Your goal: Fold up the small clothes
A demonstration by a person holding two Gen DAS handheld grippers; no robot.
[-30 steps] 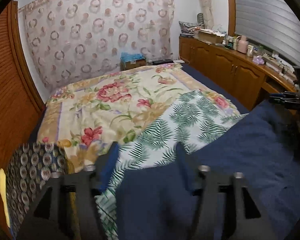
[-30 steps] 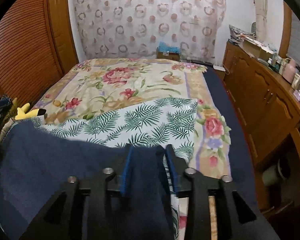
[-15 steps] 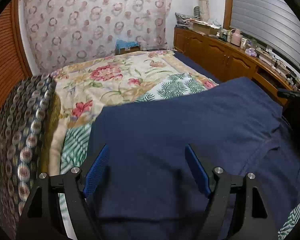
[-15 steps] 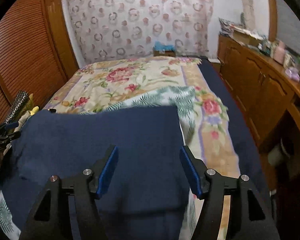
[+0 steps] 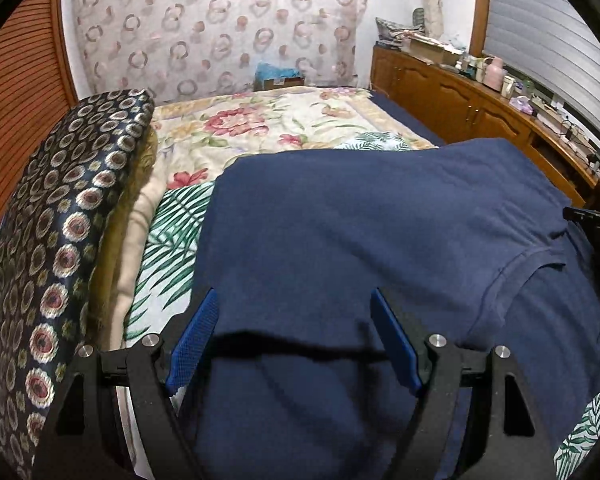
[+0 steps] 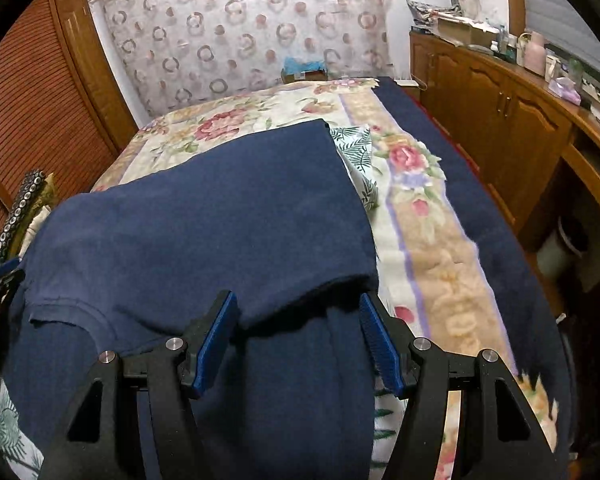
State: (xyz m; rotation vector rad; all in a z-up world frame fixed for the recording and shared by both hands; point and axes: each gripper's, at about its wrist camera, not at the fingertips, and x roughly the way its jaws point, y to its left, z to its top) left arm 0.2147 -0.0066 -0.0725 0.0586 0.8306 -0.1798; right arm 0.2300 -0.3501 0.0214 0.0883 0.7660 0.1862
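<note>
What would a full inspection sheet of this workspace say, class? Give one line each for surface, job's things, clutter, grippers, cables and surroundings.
Surface: bed with a floral blanket; a fern-print cloth lies on it.
Job's things: navy T-shirt folded over itself on the fern-print cloth, its folded edge between the gripper fingers.
Clutter: dark circle-patterned fabric piled at the bed's left side.
Grippers: left gripper open, pads clear of the shirt; right gripper open, pads not pressing the cloth.
Cables: nothing seen on the bed.
Surroundings: wooden cabinets topped with small items on the right; circle-print curtain behind; blue-topped box at the bed's far end.
</note>
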